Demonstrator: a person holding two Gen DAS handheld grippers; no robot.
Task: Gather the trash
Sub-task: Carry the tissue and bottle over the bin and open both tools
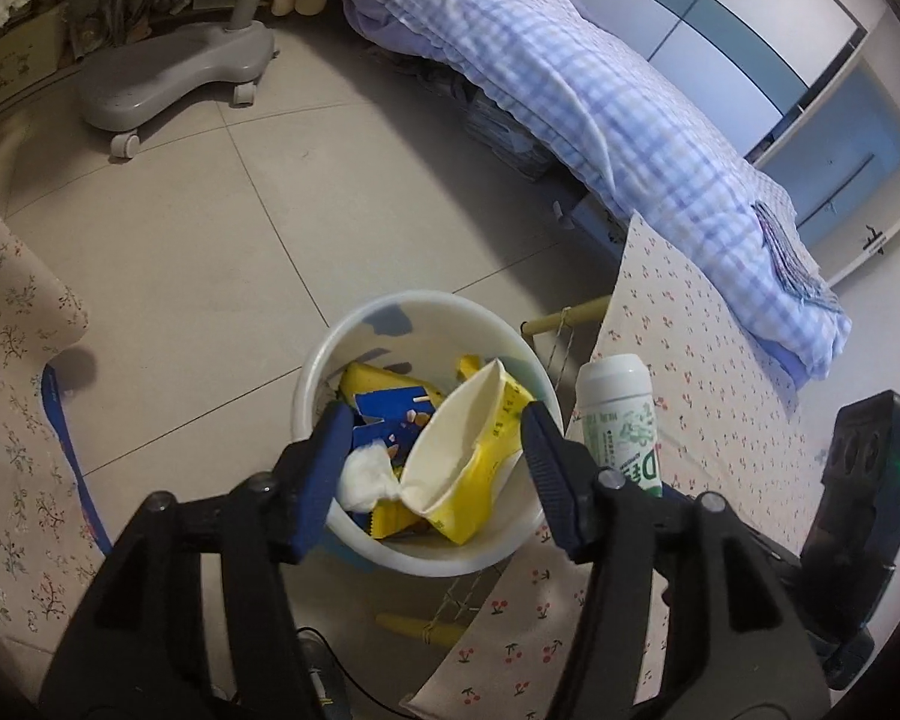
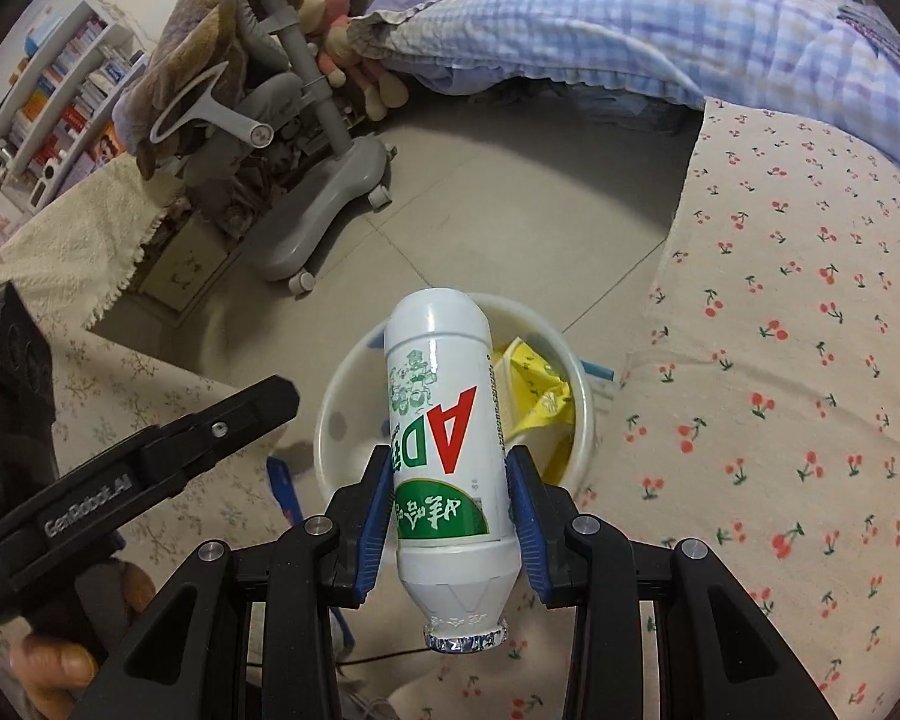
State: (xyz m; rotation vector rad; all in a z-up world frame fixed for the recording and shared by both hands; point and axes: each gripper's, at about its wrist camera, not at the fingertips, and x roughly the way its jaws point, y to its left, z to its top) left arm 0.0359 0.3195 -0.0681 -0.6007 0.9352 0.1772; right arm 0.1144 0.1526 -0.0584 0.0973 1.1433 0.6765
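Left claw (image 1: 432,456) stands apart, its ribbed blue pads clear of everything, above the round white plastic bin (image 1: 330,360) on the tiled floor (image 1: 210,240). Inside lie a crumpled yellow wrapper (image 1: 480,468) and a white wad (image 1: 363,477). Right claw (image 2: 450,510) clamps a smooth white plastic bottle (image 2: 438,408), foil-sealed neck nearest the camera, above the bin beside the cherry-print cloth (image 2: 780,360).
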